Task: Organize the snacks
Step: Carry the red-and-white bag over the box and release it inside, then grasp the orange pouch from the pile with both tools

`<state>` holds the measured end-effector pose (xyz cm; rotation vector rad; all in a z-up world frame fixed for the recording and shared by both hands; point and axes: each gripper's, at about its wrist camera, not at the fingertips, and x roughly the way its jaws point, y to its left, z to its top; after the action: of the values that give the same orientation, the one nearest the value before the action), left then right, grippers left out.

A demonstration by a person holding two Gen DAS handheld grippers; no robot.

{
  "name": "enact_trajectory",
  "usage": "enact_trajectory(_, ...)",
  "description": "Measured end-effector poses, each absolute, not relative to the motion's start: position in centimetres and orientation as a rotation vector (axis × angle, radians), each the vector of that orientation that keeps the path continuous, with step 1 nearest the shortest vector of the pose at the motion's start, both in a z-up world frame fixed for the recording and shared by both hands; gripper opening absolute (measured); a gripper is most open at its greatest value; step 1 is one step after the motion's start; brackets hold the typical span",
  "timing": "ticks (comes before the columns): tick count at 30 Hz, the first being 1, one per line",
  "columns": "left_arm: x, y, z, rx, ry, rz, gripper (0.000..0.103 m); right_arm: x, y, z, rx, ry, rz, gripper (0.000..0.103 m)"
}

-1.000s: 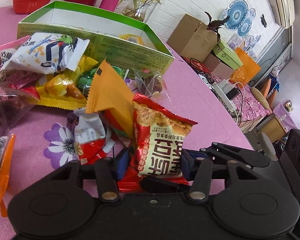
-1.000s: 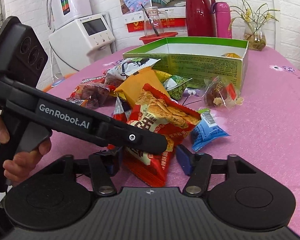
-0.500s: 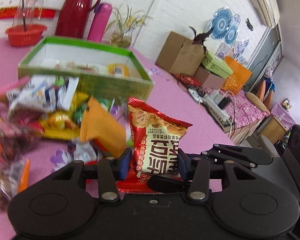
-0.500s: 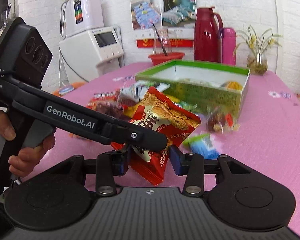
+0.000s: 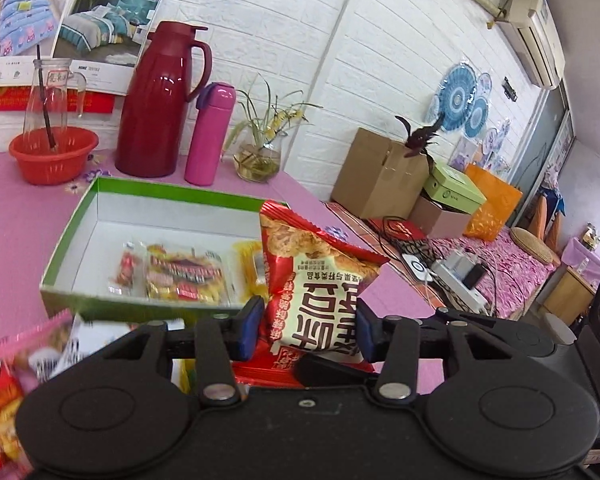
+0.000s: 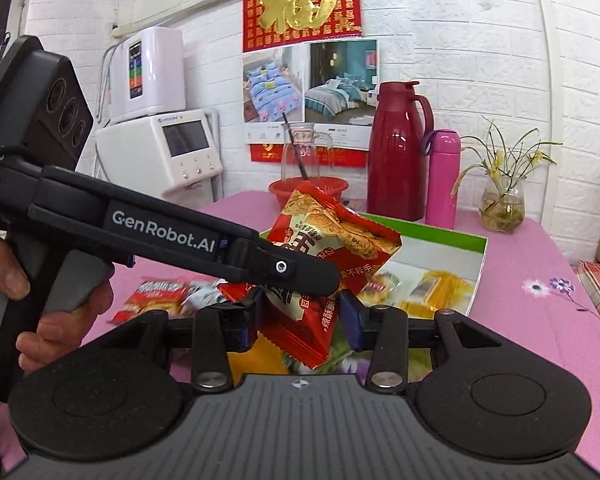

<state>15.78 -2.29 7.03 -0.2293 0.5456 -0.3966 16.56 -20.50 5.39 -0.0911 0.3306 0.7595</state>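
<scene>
Held up off the pink table [image 5: 16,220] by two tools at once: a red snack bag [image 5: 320,280], upright, print upside down in the left wrist view. Gripped low on both sides by the left gripper [image 5: 306,334], blue pads [image 5: 247,330] pressed into the wrapper, top edge poking up well past the fingertips. Gripped again at its lower corner by the right gripper [image 6: 298,322], jaws closed in on the foil from either side, one black finger of the left tool lying across the front of the bag in the right wrist view. Behind that tool, wrapped round its handle, a hand [image 6: 40,320].

Both sets of jaws just drawn in, with the bag between them throughout. Just beyond the bag, an open green box [image 5: 148,200], white inside, with a few packets [image 5: 184,276] on its floor. From the right wrist, bag hanging in front of the box's near corner, not inside it. Further back, against the brick wall, a red flask [image 5: 160,100] and a pink bottle [image 5: 210,132].

A second ago: same bag down among the loose snacks [image 5: 4,380] on the table, propped against an orange packet, right jaws spread wide around it. Now raised clear of that heap, heap sunk to the bottom left corner and blurred, box interior open to view from above.
</scene>
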Motion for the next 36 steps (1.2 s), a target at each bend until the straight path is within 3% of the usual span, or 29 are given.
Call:
enact_trajectory(9,23.1,-0.3,6.5,-0.259,0.572,-0.386,0.023,23.0,-18.7,5.4,-0.090,0.330,0.734,0.069)
enact_trajectory(13,25.9,0.6,5.1,-0.309,0.616,-0.386,0.023,25.7,-17.8,4.4,-0.076,0.376,0.723,0.054)
enact_trajectory(16,27.9,0.8,3.9,-0.299,0.648,-0.383,0.025,27.4,-17.4,3.5,-0.062,0.422,0.714,0.054)
enact_trajectory(18,28.9,1.0,3.0,-0.307,0.666,-0.366,0.030,28.3,-16.9,2.8,-0.074,0.445,0.698,0.052)
enact_trajectory(19,29.1,1.3,2.6,-0.317,0.667,-0.358,0.053,28.7,-16.6,2.5,-0.084,0.447,0.678,0.052)
enact_trajectory(20,29.2,1.6,2.4,-0.329,0.664,-0.346,0.092,28.8,-16.5,2.3,-0.093,0.443,0.654,0.056)
enact_trajectory(21,29.1,2.1,2.3,-0.342,0.653,-0.324,0.103,28.9,-16.5,2.2,-0.097,0.433,0.630,0.062)
enact_trajectory(23,28.7,2.8,2.4,-0.363,0.624,-0.287,0.103,28.8,-16.7,2.2,-0.084,0.416,0.610,0.099)
enact_trajectory(24,28.5,3.0,2.6,-0.364,0.613,-0.282,0.103,28.8,-16.9,2.2,-0.068,0.412,0.614,0.103)
enact_trajectory(36,24.4,4.4,4.0,-0.337,0.622,-0.213,0.103,25.1,-18.0,3.6,-0.107,0.363,0.623,0.103)
